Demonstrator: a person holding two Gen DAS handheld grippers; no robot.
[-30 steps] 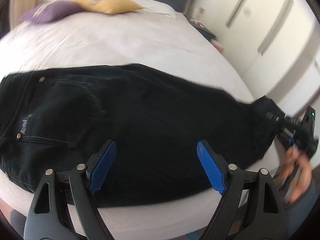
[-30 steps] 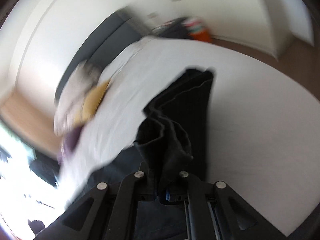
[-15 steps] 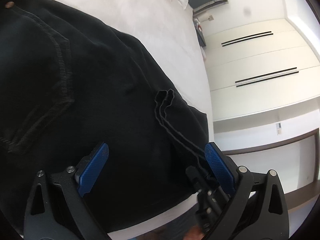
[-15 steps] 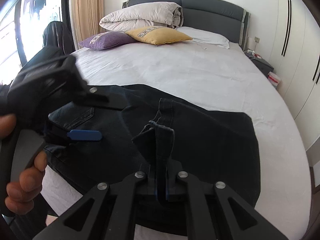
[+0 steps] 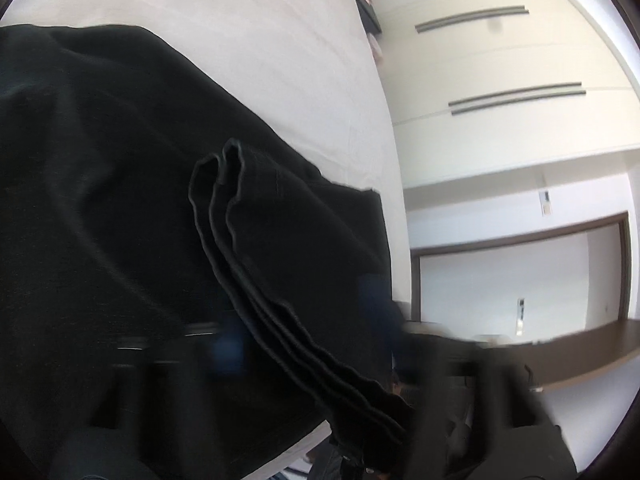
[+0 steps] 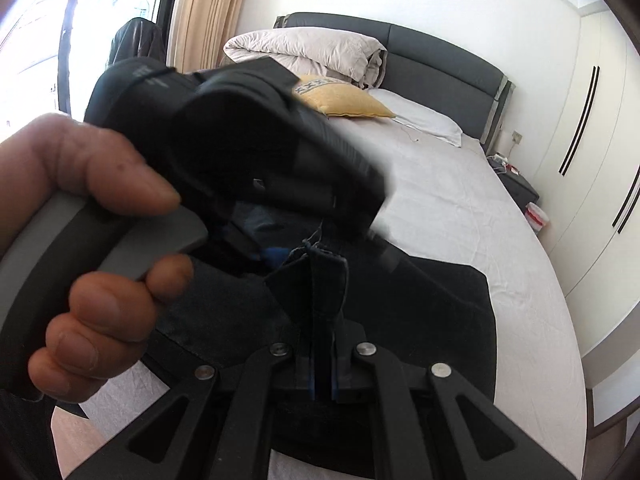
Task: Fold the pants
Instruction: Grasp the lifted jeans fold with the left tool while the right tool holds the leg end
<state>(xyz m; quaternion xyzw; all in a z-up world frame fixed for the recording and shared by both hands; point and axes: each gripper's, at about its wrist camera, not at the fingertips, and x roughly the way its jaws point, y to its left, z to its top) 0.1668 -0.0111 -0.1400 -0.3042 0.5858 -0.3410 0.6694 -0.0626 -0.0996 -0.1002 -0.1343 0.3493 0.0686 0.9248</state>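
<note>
black pants (image 6: 420, 312) — lying across the white bed (image 6: 460, 208). right tool (image 6: 322, 384) is pinching the stacked leg hems (image 5: 224, 200), holding layers aligned for the fold. left tool (image 6: 240, 152) — blurred; its spread is impossible to judge.
</note>
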